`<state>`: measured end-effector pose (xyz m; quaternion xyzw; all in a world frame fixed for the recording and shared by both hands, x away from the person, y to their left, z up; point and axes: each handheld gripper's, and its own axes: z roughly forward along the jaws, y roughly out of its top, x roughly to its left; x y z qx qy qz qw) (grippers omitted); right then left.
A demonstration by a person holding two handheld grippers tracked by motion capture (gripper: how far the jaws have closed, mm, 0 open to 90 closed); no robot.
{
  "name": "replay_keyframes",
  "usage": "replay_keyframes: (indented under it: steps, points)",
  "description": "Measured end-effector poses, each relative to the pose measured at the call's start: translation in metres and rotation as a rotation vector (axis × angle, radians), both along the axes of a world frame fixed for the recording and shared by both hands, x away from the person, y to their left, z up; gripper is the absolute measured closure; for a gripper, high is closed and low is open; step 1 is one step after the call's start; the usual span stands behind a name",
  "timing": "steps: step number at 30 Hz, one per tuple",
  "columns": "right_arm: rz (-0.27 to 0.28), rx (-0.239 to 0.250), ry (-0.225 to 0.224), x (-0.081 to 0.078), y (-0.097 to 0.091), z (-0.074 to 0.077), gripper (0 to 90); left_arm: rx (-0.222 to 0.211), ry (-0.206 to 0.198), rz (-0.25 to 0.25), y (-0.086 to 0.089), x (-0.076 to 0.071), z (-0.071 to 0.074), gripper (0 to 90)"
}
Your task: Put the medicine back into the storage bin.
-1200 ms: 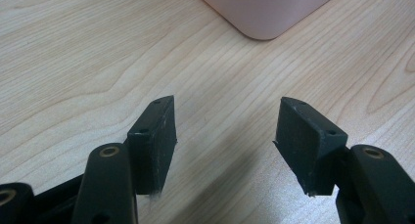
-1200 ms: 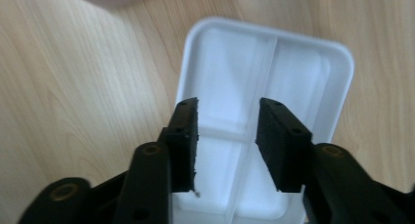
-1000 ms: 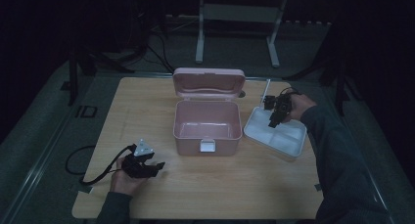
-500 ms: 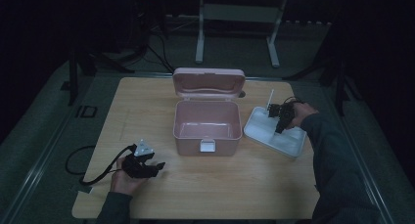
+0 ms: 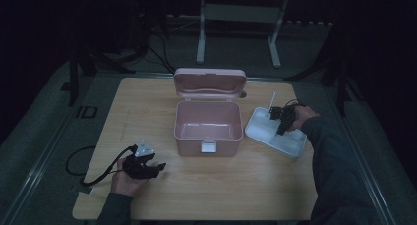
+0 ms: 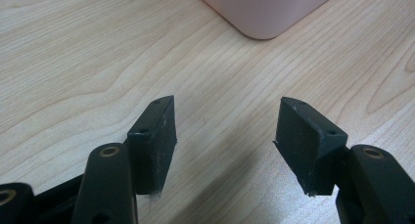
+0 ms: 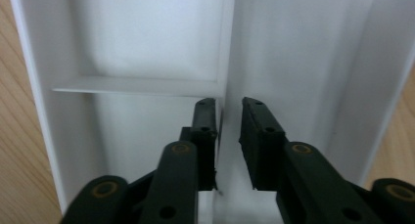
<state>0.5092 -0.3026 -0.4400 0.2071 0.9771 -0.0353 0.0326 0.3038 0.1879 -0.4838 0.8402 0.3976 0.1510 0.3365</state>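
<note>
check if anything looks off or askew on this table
Nothing stands out. The pink box sits square with its lid open, and the white tray lies flat beside it, the right gripper lowered onto its divider wall.

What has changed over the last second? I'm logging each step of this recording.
The right gripper has come down into the white tray, its jaws closing to straddle the tray's dividing wall; a gap still shows beside one pad, so no firm grip yet. The left gripper stayed open on the table, and the open pink box kept its place.
</note>
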Motion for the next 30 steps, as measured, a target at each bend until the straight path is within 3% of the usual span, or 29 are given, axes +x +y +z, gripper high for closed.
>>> replay_keyframes:
  steps: [5,30]
  points:
    - [-0.027,0.042,0.017,0.002,-0.006,-0.004,79.7,0.0,0.0,-0.001,-0.001,0.0,0.0,40.1]
    - [-0.008,0.039,0.045,0.005,-0.001,-0.012,87.8,0.001,0.004,-0.004,-0.002,0.0,-0.001,40.1]
